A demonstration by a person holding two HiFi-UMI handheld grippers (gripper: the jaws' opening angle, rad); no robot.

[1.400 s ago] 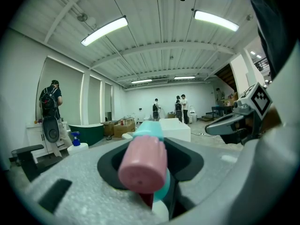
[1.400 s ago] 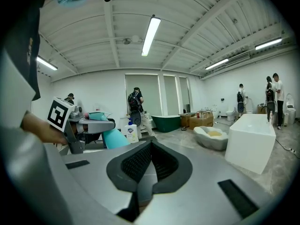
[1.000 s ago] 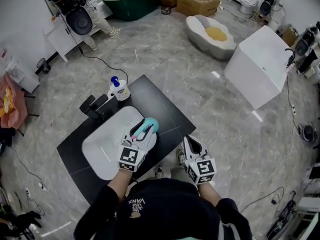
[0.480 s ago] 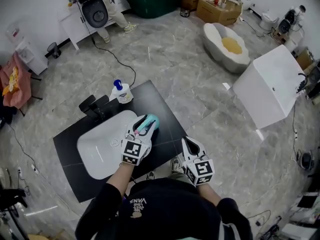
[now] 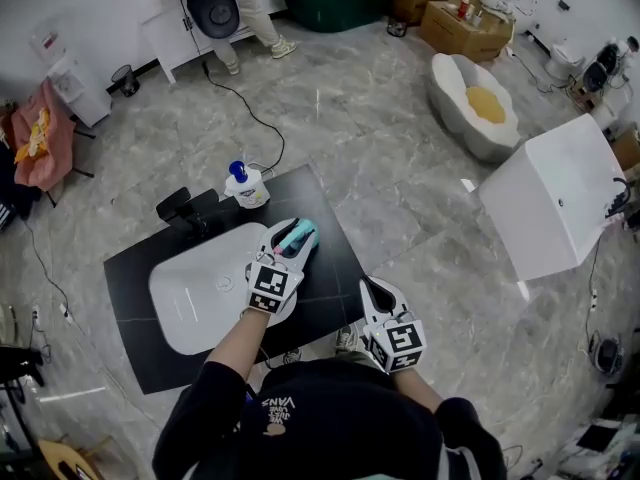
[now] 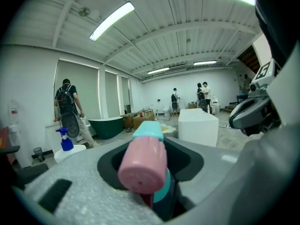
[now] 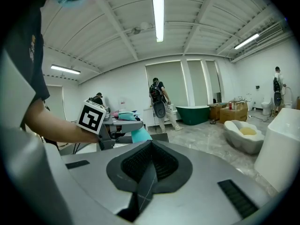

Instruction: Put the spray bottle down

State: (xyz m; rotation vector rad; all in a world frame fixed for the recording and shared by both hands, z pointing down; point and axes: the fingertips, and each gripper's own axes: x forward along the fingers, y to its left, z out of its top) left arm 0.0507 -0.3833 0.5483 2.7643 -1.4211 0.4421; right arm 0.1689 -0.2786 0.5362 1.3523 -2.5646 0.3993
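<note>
Gripping the spray bottle point(image 5: 300, 234), left tool point(image 5: 292, 246), pink cap point(image 6: 143, 165) clear in left gripper view, right tool point(image 5: 377, 292) closed, empty

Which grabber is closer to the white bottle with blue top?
Left. The left gripper is by the sink, near the bottle; the right gripper is farther, at the counter's edge.

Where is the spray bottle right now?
The spray bottle is gripped by the left gripper, centre of the head view, over the white basin's right edge.

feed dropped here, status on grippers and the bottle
Left gripper shut on bottle, over sink's right rim. Right gripper shut, empty, by the counter's edge. Bare counter beside sink, nothing in the way.
</note>
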